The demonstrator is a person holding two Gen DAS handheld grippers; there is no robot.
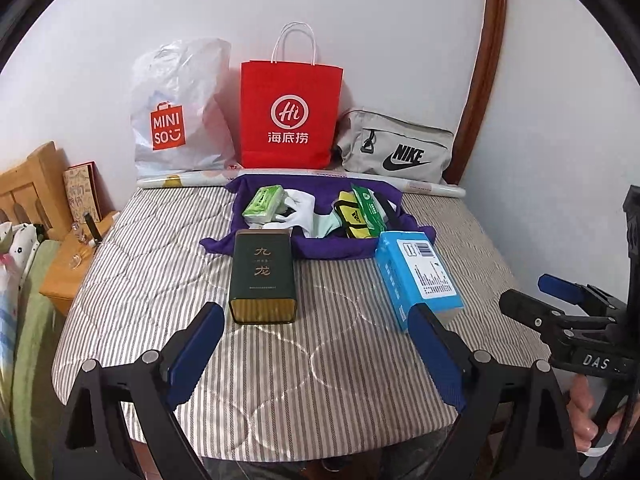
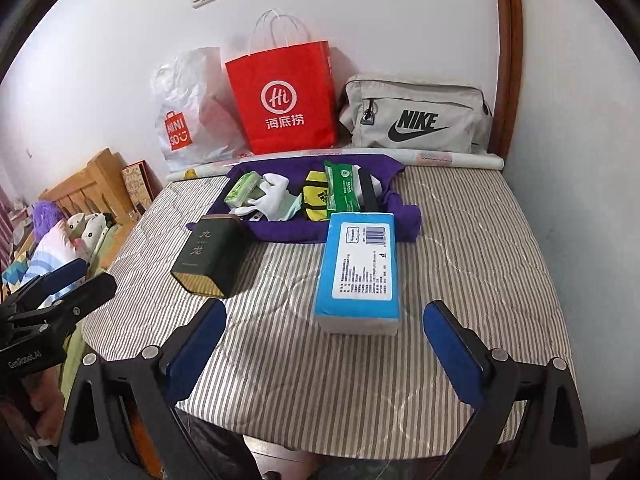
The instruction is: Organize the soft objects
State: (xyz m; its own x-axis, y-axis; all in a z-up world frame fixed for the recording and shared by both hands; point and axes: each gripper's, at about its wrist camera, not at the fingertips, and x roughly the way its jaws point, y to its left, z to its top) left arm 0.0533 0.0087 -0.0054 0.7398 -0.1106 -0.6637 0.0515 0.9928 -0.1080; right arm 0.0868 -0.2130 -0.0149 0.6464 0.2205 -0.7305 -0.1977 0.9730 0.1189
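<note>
2 grippers hover at the near edge of the striped mattress (image 1: pixel 160 280), both with jaws spread wide and empty. Left gripper (image 1: pixel 316 340) lines up on the dark green tin (image 1: pixel 262 276) at 12 o'clock; right gripper (image 2: pixel 324 344) on the blue tissue pack (image 2: pixel 360 268) at 12 o'clock. The soft items, white gloves (image 2: pixel 272 196) and small packs, lie on the purple cloth (image 2: pixel 288 232) farther back. Judgement: approach the tissue pack square-on, straddle its narrow width, and close gently so the soft pack does not crush.
</note>
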